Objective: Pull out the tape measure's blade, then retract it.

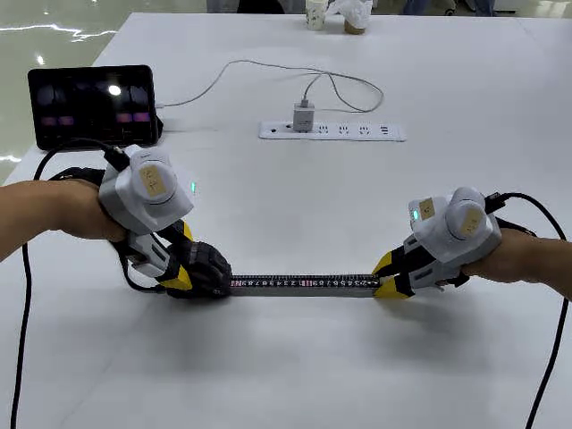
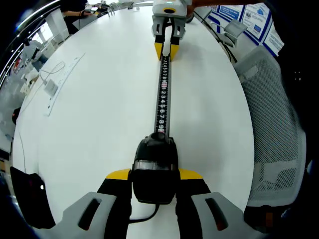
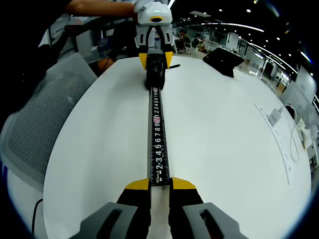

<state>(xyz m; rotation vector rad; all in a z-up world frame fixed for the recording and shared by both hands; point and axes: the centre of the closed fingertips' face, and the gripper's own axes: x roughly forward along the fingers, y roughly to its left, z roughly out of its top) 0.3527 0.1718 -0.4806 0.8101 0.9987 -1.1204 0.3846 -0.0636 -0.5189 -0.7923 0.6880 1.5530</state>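
A black tape measure case (image 1: 201, 270) (image 2: 155, 167) (image 3: 155, 69) rests on the white table, and my left gripper (image 1: 181, 264) (image 2: 155, 175) is shut on it. Its dark blade (image 1: 304, 285) (image 2: 162, 99) (image 3: 157, 139) with white numbers lies drawn out flat across the table toward the right. My right gripper (image 1: 387, 275) (image 3: 160, 183) is shut on the blade's free end. In the left gripper view the right gripper (image 2: 167, 47) sits at the blade's far end. In the right gripper view the left gripper (image 3: 155, 55) holds the case at the far end.
A dark tablet (image 1: 92, 105) stands at the back left. A white power strip (image 1: 332, 131) with a charger and cable lies behind the blade. Cups (image 1: 316, 13) stand at the far edge. Black cables (image 1: 20, 322) trail off both grippers. A mesh chair (image 2: 276, 124) sits beside the table.
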